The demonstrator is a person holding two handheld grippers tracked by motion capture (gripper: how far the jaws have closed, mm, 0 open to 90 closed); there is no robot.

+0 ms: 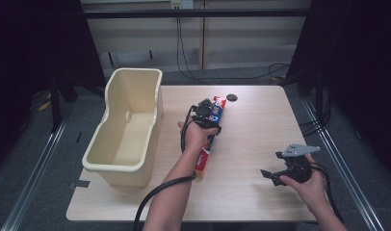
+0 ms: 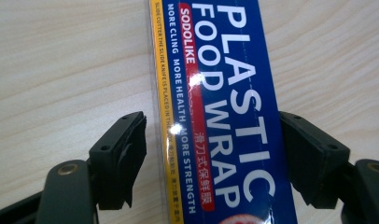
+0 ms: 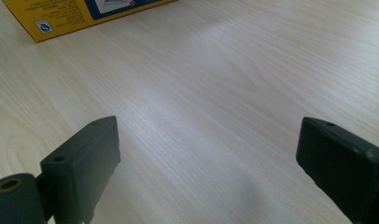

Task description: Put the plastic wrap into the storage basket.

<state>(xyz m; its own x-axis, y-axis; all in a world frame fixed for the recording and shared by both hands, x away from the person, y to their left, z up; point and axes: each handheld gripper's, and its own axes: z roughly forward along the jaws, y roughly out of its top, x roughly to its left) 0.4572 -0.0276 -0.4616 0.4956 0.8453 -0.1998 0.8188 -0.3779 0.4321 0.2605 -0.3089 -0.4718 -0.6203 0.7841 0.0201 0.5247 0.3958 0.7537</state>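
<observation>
The fingers (image 2: pixel 117 158) of the left gripper (image 2: pixel 211 158) stand on both sides of the plastic wrap box (image 2: pixel 225 116), which lies flat on the table (image 2: pixel 61 70). The right finger looks to touch the blue edge of the box; the left one is just beside the yellow edge, with a thin strip of wood visible between. So the fingers are released, not yet clamping, and the box is between them.

In the high view the left gripper (image 1: pixel 205 115) points down onto the upper part of the box (image 1: pixel 210 139), near the middle of the table (image 1: pixel 261 120) and to the right of the cream bin (image 1: pixel 126 130). A small dark disc (image 1: pixel 231 97) lies just past the far end of the box.

To do this step well, I judge the hand should stay low and centred across the narrow width, so both pads meet the long edges squarely. The box is long and is taken near one end — it may tip when lifted, so a firm close is needed first.

The right gripper (image 1: pixel 275 175) rests well apart near the front right of the table, its fingers (image 3: pixel 85 163) spread wide over bare wood, holding nothing.
</observation>
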